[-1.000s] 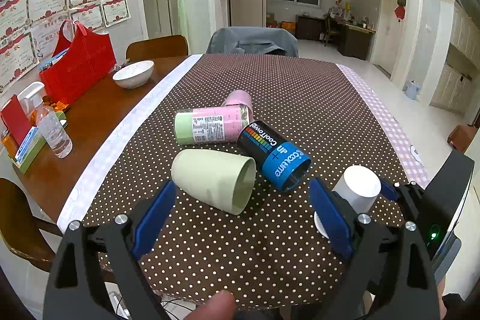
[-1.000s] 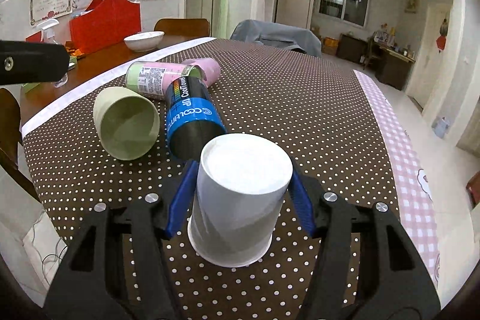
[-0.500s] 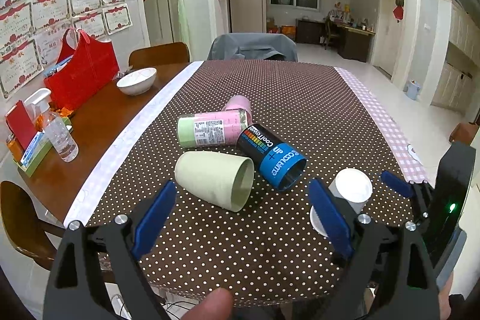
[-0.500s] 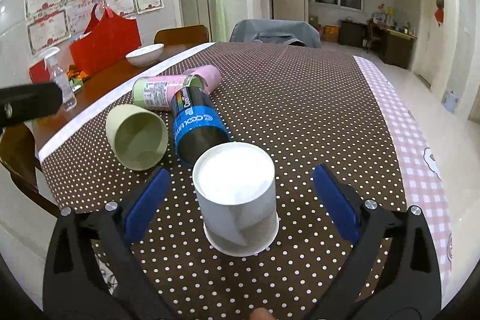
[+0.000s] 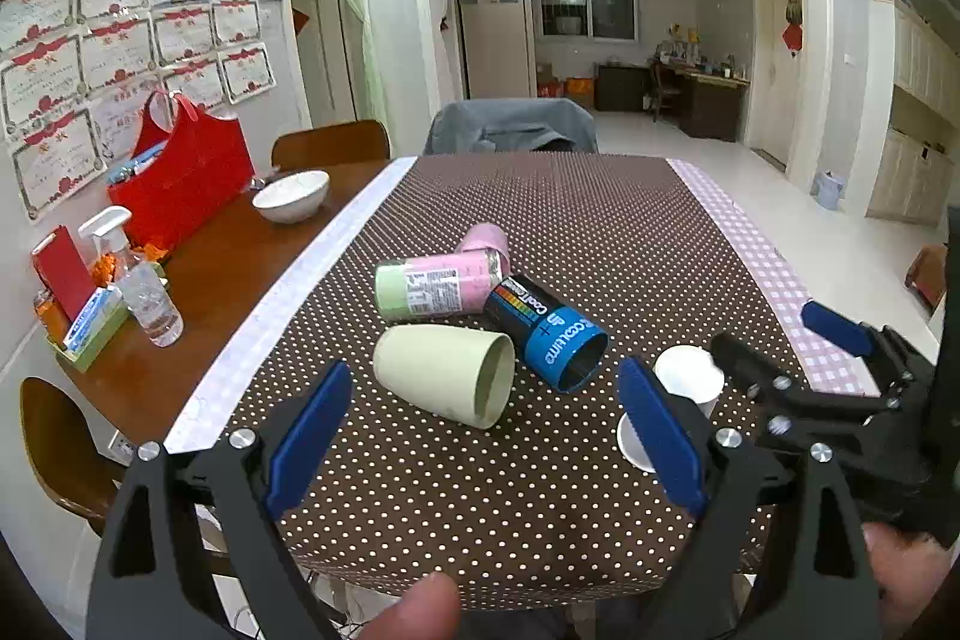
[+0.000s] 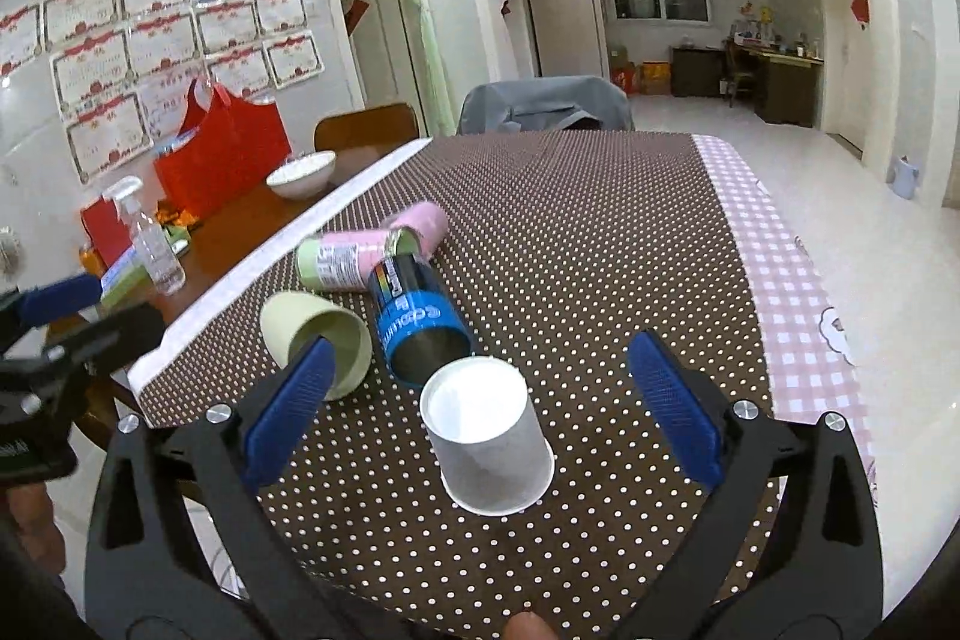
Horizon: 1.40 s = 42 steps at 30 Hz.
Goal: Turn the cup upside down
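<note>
- Here, the white paper cup (image 6: pixel 487 435) stands upside down on the brown polka-dot tablecloth (image 6: pixel 600 244) near the front edge of the desk, its wide rim on the cloth and its flat base facing up.
- The right tool (image 6: pixel 480 400) sits just behind the cup with its blue pads (image 6: pixel 672 403) spread wide, clear of the cup on both sides and holding nothing.
- The left tool (image 5: pixel 480 436) is likewise wide open and empty, hovering over the near edge of the desk; the white cup (image 5: pixel 690 382) shows partly behind its right pad.
- Just beyond the white cup lies a black-and-blue can (image 6: pixel 414 334) on its side, open end toward the camera.
- Left of that can, a pale green cup (image 6: pixel 312 334) lies on its side.
- Farther back lie a pink-and-green labelled can (image 6: pixel 345 265) and a pink cup (image 6: pixel 420 226).
- On the bare wood at left are a white bowl (image 6: pixel 300 172), a spray bottle (image 6: pixel 150 244) and a red bag (image 6: pixel 222 154).
</note>
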Each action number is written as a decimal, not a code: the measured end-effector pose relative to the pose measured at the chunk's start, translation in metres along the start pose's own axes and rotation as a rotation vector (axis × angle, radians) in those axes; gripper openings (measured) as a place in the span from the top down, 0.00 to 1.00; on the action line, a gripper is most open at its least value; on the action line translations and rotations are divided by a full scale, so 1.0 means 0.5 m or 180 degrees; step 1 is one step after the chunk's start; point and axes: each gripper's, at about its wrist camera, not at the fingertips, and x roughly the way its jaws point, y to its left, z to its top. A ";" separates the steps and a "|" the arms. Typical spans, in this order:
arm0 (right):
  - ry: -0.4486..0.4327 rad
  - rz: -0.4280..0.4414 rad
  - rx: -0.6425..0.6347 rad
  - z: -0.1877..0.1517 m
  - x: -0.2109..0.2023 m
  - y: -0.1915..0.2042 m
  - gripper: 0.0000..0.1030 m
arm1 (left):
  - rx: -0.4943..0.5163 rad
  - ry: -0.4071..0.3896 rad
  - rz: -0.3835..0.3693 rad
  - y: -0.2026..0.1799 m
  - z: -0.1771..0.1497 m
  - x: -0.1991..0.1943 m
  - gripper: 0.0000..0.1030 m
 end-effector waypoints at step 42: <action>-0.0393 0.0005 -0.0003 0.038 -0.200 0.079 0.06 | -0.0207 -0.0583 0.0156 0.022 -0.035 -0.167 0.14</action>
